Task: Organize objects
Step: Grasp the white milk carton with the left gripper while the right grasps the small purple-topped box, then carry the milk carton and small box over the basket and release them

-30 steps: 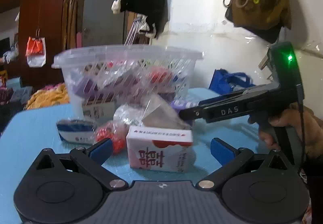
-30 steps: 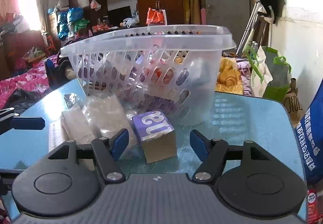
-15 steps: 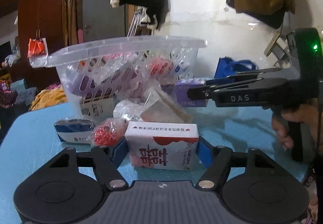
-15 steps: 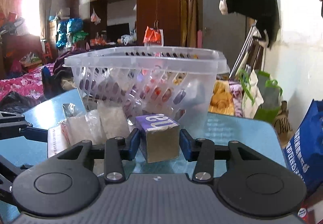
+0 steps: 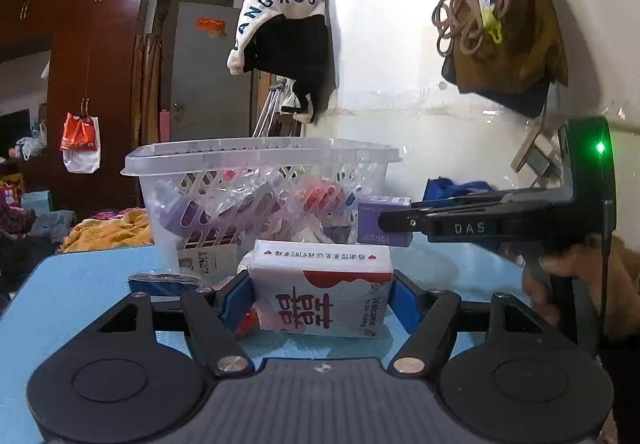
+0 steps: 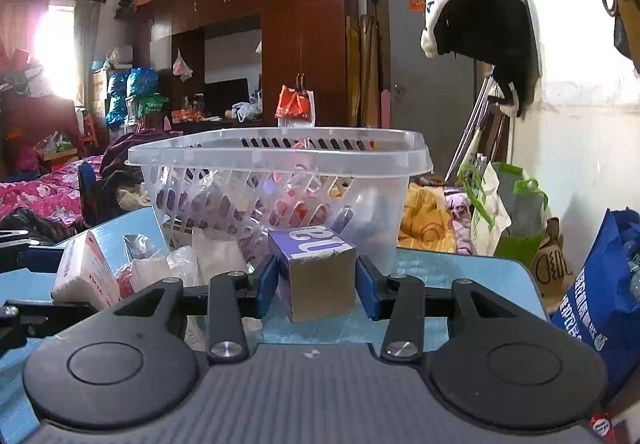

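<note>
My left gripper [image 5: 322, 298] is shut on a white and red tissue box [image 5: 320, 292], lifted a little off the blue table [image 5: 72, 296]. The same tissue box [image 6: 86, 272] shows at the left of the right wrist view. My right gripper [image 6: 316, 280] is shut on a small purple and brown box [image 6: 316, 268], held just above the table [image 6: 472, 272]. From the left wrist view that purple box [image 5: 382, 219] hangs in the right gripper beside the clear plastic basket [image 5: 260, 159]. The basket [image 6: 280, 155] stands straight ahead and holds several packets.
Clear plastic bags [image 6: 200, 264], a red packet [image 5: 246, 320] and a blue and white pack [image 5: 160, 282] lie on the table before the basket. A hand [image 5: 560, 276] grips the right tool. A blue bag [image 6: 600, 284] stands at the table's right edge. Clothes hang on the wall.
Both grippers closed on their boxes and lifted them a little off the table. The right gripper with the purple box rose beside the basket.
</note>
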Demonstrator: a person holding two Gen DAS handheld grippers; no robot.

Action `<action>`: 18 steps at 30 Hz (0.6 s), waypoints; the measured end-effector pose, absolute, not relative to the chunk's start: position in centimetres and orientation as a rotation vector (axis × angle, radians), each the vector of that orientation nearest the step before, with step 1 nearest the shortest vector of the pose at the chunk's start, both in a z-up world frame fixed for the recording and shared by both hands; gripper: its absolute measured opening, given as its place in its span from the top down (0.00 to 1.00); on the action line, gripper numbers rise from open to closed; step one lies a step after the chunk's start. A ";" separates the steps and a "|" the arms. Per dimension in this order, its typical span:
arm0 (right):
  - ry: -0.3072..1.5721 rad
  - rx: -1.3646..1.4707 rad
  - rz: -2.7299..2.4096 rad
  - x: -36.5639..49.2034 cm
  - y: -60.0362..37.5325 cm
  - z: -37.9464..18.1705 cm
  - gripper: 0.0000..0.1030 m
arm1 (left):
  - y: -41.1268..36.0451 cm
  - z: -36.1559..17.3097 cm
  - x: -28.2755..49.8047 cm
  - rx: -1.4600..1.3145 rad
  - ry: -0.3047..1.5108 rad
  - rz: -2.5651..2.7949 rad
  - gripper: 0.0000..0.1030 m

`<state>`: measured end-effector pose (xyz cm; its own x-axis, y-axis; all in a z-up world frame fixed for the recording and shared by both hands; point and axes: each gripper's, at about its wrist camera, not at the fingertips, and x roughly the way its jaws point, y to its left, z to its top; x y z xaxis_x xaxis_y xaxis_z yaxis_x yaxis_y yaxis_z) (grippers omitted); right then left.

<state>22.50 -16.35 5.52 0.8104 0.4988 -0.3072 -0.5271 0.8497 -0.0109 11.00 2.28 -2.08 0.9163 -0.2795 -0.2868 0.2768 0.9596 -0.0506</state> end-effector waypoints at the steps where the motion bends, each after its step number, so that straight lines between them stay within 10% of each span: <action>1: 0.295 -0.098 0.547 22.4 -16.3 5.5 0.56 | 2.4 -2.1 11.0 -0.015 0.293 -0.286 0.28; 18: 0.206 -0.054 0.556 19.2 -18.5 7.8 0.56 | 4.1 -1.4 10.1 -0.093 0.227 -0.293 0.28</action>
<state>19.22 -18.45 7.82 0.8293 0.5183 -0.2090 -0.5292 0.8485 0.0045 10.07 4.06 -1.44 0.9321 -0.2966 -0.2079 0.2758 0.9533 -0.1232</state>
